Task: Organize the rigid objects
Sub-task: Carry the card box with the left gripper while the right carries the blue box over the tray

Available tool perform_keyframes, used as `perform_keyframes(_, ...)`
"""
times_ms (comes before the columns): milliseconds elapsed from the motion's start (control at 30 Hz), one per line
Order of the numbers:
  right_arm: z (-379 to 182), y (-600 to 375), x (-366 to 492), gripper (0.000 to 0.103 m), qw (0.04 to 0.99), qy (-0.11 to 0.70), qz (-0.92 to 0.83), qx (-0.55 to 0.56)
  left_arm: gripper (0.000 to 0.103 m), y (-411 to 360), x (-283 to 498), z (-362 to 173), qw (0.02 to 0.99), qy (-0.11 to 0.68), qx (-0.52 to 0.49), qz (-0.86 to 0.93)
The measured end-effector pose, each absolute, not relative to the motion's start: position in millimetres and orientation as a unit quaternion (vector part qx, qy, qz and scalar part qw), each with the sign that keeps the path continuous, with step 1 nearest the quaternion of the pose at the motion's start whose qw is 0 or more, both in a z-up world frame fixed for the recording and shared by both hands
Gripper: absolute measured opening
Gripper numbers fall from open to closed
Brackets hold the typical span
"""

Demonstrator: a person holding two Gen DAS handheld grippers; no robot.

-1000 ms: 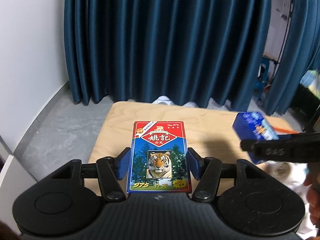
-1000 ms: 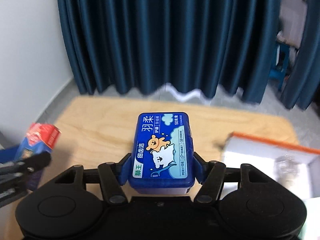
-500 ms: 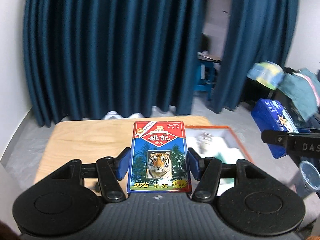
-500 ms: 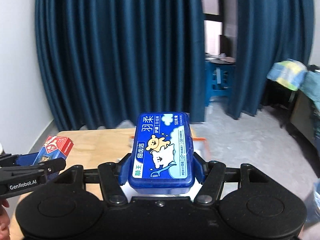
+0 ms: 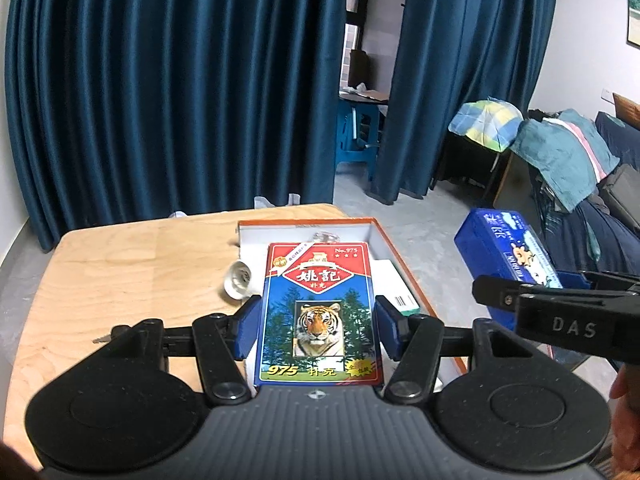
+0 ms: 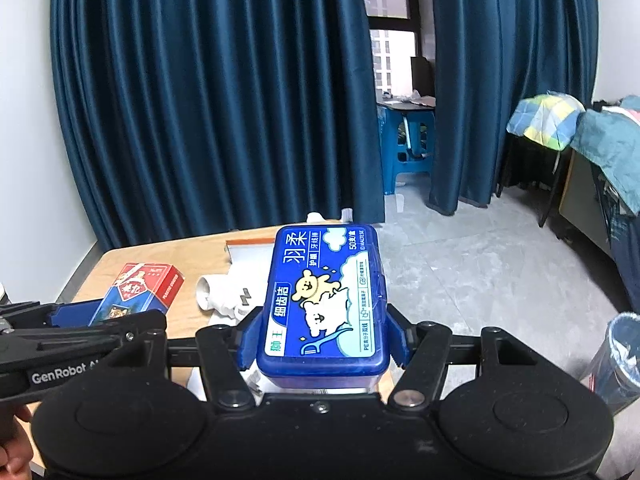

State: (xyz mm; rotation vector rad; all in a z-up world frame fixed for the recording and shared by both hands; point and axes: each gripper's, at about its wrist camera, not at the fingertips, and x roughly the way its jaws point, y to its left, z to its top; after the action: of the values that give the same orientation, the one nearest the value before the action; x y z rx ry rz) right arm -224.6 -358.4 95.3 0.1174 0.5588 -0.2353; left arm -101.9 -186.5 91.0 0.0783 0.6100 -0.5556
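Note:
My left gripper [image 5: 318, 330] is shut on a red-and-blue playing-card box [image 5: 320, 312] with a tiger picture, held above the orange-rimmed cardboard box [image 5: 384, 236] on the wooden table [image 5: 132, 264]. My right gripper [image 6: 322, 334] is shut on a blue dental-floss case [image 6: 326, 296] with a cartoon bear label, held above the table's right end. In the left wrist view the floss case [image 5: 504, 248] shows at the right, past the table edge. From the right wrist camera, the card box [image 6: 140, 288] appears at the left in the other gripper.
Inside the orange-rimmed box lie a white packet [image 5: 394, 284] and a small clear item [image 5: 326, 237]. A white round object [image 5: 238, 280] and a small key [image 5: 106, 338] lie on the table. Dark blue curtains [image 5: 180, 92] hang behind. A clear bin [image 6: 618, 356] stands on the floor at the right.
Both grippers have swung right with their loads. The view went from the table's left part to the orange-rimmed box and the room beyond the curtain gap. Both grips are unchanged.

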Motion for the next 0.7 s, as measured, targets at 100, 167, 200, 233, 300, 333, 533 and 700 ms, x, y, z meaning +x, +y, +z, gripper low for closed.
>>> perform_keyframes(100,94.7,-355.2,-232.9,0.073,0.951,0.278,-0.117,0.062,0.06,-189.0,-105.0,88.8,0.915,0.298,0.041,-0.269)
perform_keyframes(167,93.4,-355.3,-231.7,0.073,0.951,0.28,-0.116,0.063,0.06,-190.3,-107.4,87.7,0.914,0.301,0.04,-0.269)
perform_keyframes(200,92.1,-355.0,-231.2,0.073,0.951,0.28,-0.116,0.063,0.06,-191.4,-106.5,86.5,0.914,0.302,0.04,-0.269)
perform_keyframes(233,90.7,-356.0,-230.4,0.073,0.951,0.28,-0.116,0.063,0.06,-192.8,-105.9,85.3,0.913,0.303,0.041,-0.27)
perform_keyframes(300,89.2,-357.1,-227.1,0.073,0.95,0.282,-0.115,0.065,0.06,-193.2,-107.6,83.0,0.912,0.306,0.043,-0.269)
perform_keyframes(333,88.8,-358.5,-224.4,0.073,0.95,0.283,-0.114,0.065,0.06,-192.7,-107.6,81.3,0.912,0.307,0.043,-0.268)
perform_keyframes(533,82.0,-364.0,-218.6,0.073,0.947,0.292,-0.116,0.066,0.06,-188.2,-113.0,72.3,0.911,0.316,0.044,-0.261)
perform_keyframes(700,77.7,-365.4,-214.5,0.073,0.945,0.298,-0.118,0.067,0.06,-186.7,-113.5,70.0,0.909,0.323,0.04,-0.26)
